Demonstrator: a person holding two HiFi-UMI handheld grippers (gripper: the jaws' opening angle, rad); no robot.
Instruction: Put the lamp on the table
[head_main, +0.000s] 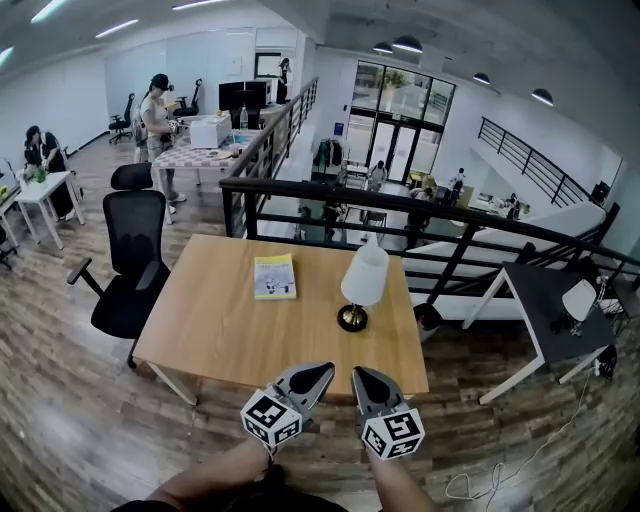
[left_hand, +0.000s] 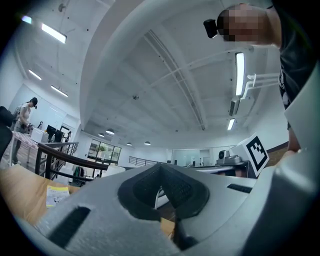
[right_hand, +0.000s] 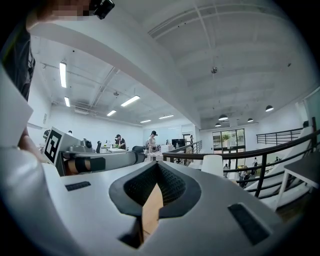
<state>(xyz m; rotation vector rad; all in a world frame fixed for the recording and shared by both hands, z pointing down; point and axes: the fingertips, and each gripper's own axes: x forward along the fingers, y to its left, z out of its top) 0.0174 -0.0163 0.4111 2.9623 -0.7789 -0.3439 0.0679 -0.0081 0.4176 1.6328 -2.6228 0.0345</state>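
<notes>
A lamp with a white shade and a brass base stands upright on the wooden table, right of its middle. My two grippers hover side by side over the table's near edge, a little short of the lamp. The left gripper is shut with nothing in it, and so is the right gripper. In the left gripper view the jaws meet at the tip. In the right gripper view the closed tip points level, with the lamp's shade off to its right.
A yellow-and-white book lies on the table left of the lamp. A black office chair stands at the table's left end. A black railing runs behind the table. A dark side table stands at the right.
</notes>
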